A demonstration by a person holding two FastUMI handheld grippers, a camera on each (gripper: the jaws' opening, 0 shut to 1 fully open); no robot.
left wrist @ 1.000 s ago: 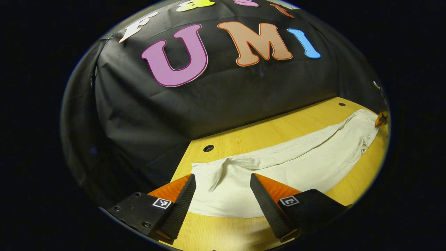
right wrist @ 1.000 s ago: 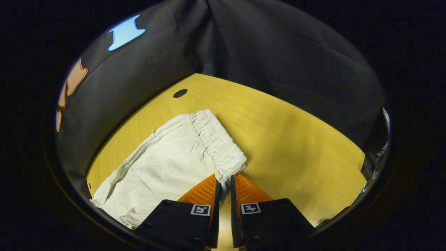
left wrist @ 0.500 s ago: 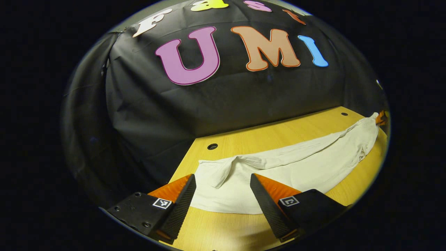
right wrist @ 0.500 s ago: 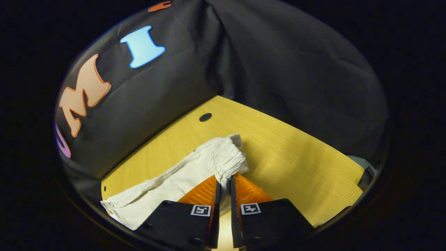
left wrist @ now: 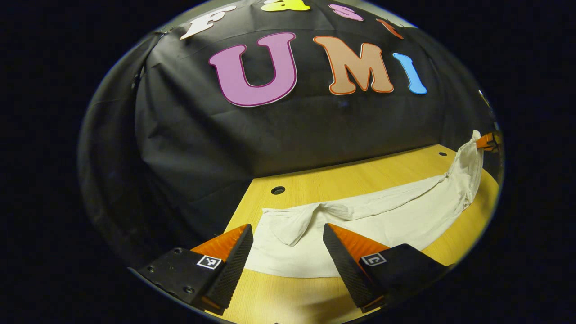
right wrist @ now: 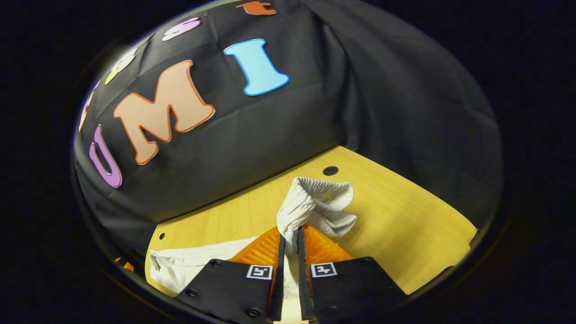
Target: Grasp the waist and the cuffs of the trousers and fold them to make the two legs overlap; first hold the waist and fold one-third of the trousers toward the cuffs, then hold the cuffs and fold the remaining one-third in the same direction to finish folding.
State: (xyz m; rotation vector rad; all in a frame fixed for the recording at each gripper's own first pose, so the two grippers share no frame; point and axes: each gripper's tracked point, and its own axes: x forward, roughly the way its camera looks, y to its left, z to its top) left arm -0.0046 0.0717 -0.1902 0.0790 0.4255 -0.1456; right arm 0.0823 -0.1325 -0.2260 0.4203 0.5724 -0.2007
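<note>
Waist end lifted, cuff end not yet gripped

Trousers, off-white crinkled cotton w/ gathered elastic waist (left wrist: 382, 211), lie lengthwise across the yellow wood-grain tabletop w/ round holes (left wrist: 342, 177); vs the shot a sec ago the waist end has come up off the surface, now bunched and hanging from the right gripper (right wrist: 288, 240), which stays clenched on the waistband (right wrist: 317, 204); both fingers press the fabric, no gap to speak of. In the left gripper view the same lift shows at the far right edge, cloth rising toward the other gripper.

Left gripper (left wrist: 288, 245) has barely moved; jaws spread wide, released, nothing between them; cuff end (left wrist: 288, 225) sits on the table just ahead of the fingertips, one corner flopped over in a loose fold.

Judgement: first stage, legs-overlap fold, is underway on one end only; the left needs to close on the cuffs before both ends can travel together, else the fabric prob drags and twists.

Containers: none seen; trousers rest on bare table, apart from the raised waist.
</note>
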